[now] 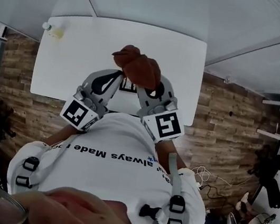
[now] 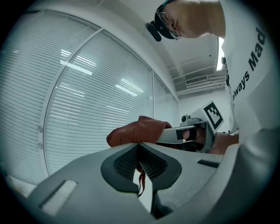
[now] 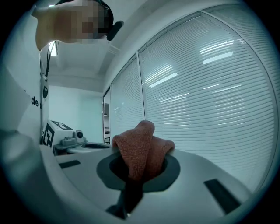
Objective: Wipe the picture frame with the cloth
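- The white table point(image 1: 72, 70) fills the middle of my head view, with plank-patterned floor point(image 1: 217, 128) on both sides of it.
- My operator's white shirt point(image 1: 113, 174) covers the lower part of that view, with both arms reaching forward over the table's near edge.
- Both gripper views look up at window blinds point(image 2: 87, 109).
- I see the left gripper point(image 1: 117, 74) raised over the near part of the table. Its jaws are pressed together at the tips, and a thin edge of the cloth is nipped there, with a red strand hanging in the gap below.
- The right gripper point(image 1: 145, 88) sits just beside it, closed on a thick bunched fold of the same cloth.
- The reddish-brown cloth point(image 1: 137, 65) is crumpled in a lump between the two sets of tips, held up off the table.
- Only a dark sliver of the picture frame point(image 1: 128, 85) shows, on the table between the two grippers and under the cloth.
- A small bottle point(image 1: 53, 29) stands at the table's far left corner.
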Demonstrator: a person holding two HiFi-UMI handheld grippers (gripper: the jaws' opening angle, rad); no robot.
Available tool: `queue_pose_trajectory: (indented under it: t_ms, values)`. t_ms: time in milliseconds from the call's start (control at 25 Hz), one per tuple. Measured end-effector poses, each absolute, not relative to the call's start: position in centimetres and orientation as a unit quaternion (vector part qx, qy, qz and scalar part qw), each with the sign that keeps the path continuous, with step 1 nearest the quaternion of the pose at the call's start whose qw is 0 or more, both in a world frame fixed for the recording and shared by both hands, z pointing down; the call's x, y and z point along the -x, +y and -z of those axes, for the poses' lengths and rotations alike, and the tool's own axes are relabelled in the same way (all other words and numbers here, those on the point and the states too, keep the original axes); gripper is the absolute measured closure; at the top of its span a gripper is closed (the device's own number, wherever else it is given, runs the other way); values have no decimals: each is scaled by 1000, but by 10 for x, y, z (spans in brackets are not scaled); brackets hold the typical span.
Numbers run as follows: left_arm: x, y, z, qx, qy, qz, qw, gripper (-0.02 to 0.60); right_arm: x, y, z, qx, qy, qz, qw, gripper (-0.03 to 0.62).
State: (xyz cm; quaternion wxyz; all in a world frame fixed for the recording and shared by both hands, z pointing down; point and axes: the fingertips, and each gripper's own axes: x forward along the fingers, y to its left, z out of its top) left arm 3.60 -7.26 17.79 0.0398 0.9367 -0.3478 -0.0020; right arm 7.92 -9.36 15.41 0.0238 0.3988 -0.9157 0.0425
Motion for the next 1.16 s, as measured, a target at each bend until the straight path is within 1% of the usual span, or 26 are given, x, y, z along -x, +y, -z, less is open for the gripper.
queue_pose_trajectory:
  t_ms: [120,240,1160]
  values:
    - [-42,-72,-171,-936,-348,9,46,578,-79,-96,-148,-399,-916,-39,16,574]
    - [-40,-75,-171,-938,-344,6,31,578,-77,-99,-142,-397,-917,-29,11,574]
    - [-44,-79,-163,-939,-342,15,26,578,-81,-98,-134,-407,-913,-25,13,574]
